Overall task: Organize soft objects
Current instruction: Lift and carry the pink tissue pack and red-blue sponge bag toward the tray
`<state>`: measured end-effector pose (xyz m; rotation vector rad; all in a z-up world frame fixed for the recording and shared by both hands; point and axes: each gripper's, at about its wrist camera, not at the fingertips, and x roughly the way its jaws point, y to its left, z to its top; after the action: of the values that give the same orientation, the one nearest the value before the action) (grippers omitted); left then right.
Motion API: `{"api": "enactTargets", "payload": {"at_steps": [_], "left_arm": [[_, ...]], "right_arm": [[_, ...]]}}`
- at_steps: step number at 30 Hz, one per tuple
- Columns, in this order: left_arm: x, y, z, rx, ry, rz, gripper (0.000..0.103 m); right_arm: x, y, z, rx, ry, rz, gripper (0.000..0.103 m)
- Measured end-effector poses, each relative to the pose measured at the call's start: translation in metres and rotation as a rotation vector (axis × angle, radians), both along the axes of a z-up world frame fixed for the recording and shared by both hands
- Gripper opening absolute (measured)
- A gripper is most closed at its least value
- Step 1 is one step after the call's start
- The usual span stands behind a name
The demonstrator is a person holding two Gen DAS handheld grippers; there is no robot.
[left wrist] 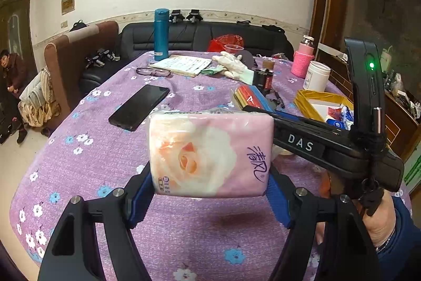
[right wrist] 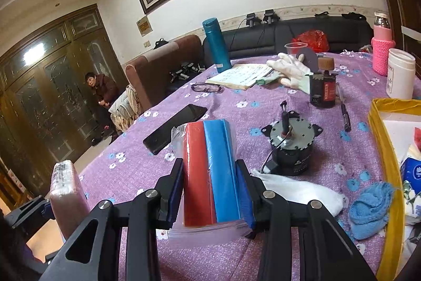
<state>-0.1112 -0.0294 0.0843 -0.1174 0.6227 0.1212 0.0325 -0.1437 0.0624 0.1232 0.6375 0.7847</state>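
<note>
We've got two grippers, each loaded. Left gripper (left wrist: 210,183): jaws fairly wide, blue pads clamped on both sides of one pink tissue pack (left wrist: 210,154) with a rose print, held clear above the purple floral tablecloth (left wrist: 86,162). Right gripper (right wrist: 210,191): jaws narrow, pinching one red-and-blue pack in clear wrap (right wrist: 210,173), also lifted off the cloth. In the left wrist view the right gripper's body crosses just right of the tissue pack, with a hand (left wrist: 379,220) on its grip.

Count on the table: one yellow box (right wrist: 386,149) at the right edge, holding at least one blue-and-white tissue packet (right wrist: 413,173); the rest of its contents are cut off, we can't count them. One blue knit cloth (right wrist: 371,210) lies against the box's outer wall, one white cloth (right wrist: 297,191) beside it. One small motor (right wrist: 289,146), one black phone (right wrist: 176,128), one pair of glasses (right wrist: 206,88), one notebook (right wrist: 236,75), one white glove (right wrist: 292,67), one teal flask (right wrist: 215,44), one pink-sleeved bottle (right wrist: 382,49), one white jar (right wrist: 400,73), one pen (right wrist: 344,115).

One person (right wrist: 101,91) sits by the far wooden doors.
</note>
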Motion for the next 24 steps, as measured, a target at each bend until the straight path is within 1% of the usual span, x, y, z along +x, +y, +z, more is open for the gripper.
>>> {"api": "enactTargets", "payload": {"at_steps": [5, 9, 12, 15, 18, 21, 24], "left_arm": [[0.008, -0.003, 0.002, -0.014, -0.008, -0.011, 0.074], [0.019, -0.006, 0.005, -0.020, -0.011, -0.022, 0.074], [0.030, -0.014, 0.010, -0.016, -0.020, -0.045, 0.074], [0.039, -0.025, 0.014, -0.015, -0.028, -0.074, 0.074], [0.045, -0.039, 0.017, -0.011, -0.038, -0.110, 0.074], [0.046, -0.051, 0.017, -0.002, -0.044, -0.142, 0.074], [0.045, -0.059, 0.015, -0.005, -0.041, -0.166, 0.074]], "right_arm": [[0.009, -0.014, 0.004, 0.023, 0.006, -0.040, 0.042], [0.016, -0.034, 0.014, 0.061, -0.004, -0.088, 0.042], [0.023, -0.057, 0.026, 0.112, -0.019, -0.143, 0.042], [0.028, -0.087, 0.039, 0.161, -0.045, -0.225, 0.042], [0.034, -0.108, 0.045, 0.179, -0.054, -0.297, 0.041], [0.042, -0.131, 0.046, 0.226, -0.017, -0.335, 0.041], [0.046, -0.147, 0.048, 0.256, 0.000, -0.364, 0.041]]}}
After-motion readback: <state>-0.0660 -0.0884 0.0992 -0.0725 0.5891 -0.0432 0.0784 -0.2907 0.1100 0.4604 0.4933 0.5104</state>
